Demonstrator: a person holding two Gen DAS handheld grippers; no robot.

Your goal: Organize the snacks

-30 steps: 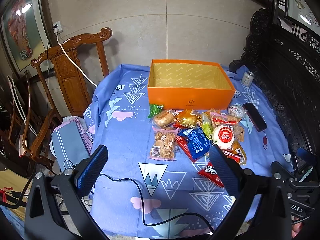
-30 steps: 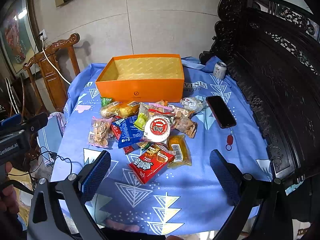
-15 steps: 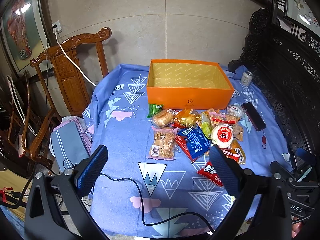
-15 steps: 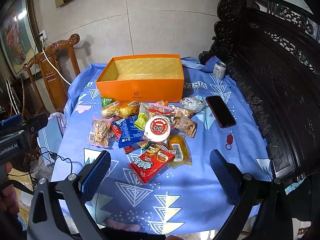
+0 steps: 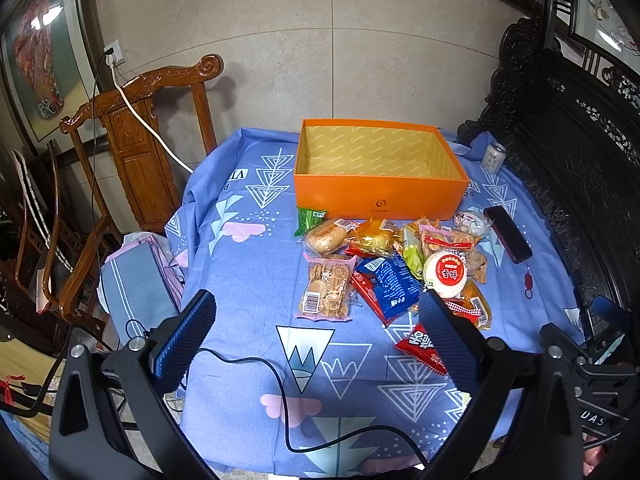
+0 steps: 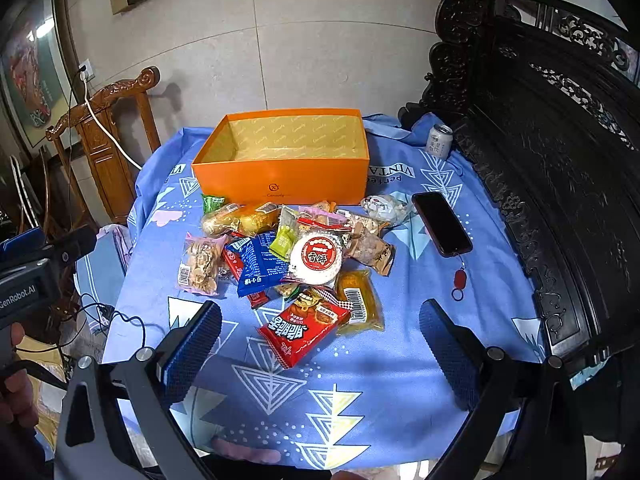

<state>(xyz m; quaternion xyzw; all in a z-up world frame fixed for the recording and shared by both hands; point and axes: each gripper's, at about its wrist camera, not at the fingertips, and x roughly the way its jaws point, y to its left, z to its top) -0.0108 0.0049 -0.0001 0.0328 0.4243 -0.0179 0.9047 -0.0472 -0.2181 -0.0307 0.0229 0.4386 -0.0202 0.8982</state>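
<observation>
An empty orange box (image 5: 380, 196) (image 6: 280, 182) stands at the far side of the blue cloth. In front of it lies a heap of several snack packs: a clear biscuit bag (image 5: 326, 292) (image 6: 199, 264), a blue packet (image 5: 390, 286) (image 6: 258, 262), a round white-and-red rice cracker pack (image 5: 446, 274) (image 6: 317, 258), a red packet (image 5: 420, 346) (image 6: 306, 326), a yellow pack (image 6: 358, 302). My left gripper (image 5: 320, 338) is open near the table's front edge, holding nothing. My right gripper (image 6: 320, 346) is open too, just short of the red packet.
A black phone (image 5: 507, 233) (image 6: 441, 223) with a red tag and a drink can (image 5: 493, 157) (image 6: 439, 141) lie right of the box. A black cable (image 5: 280, 384) crosses the cloth in front. Wooden chairs (image 5: 132, 144) stand left, dark carved furniture (image 6: 552, 160) right.
Both views have drifted only slightly; the snacks, box and both open grippers stand as before.
</observation>
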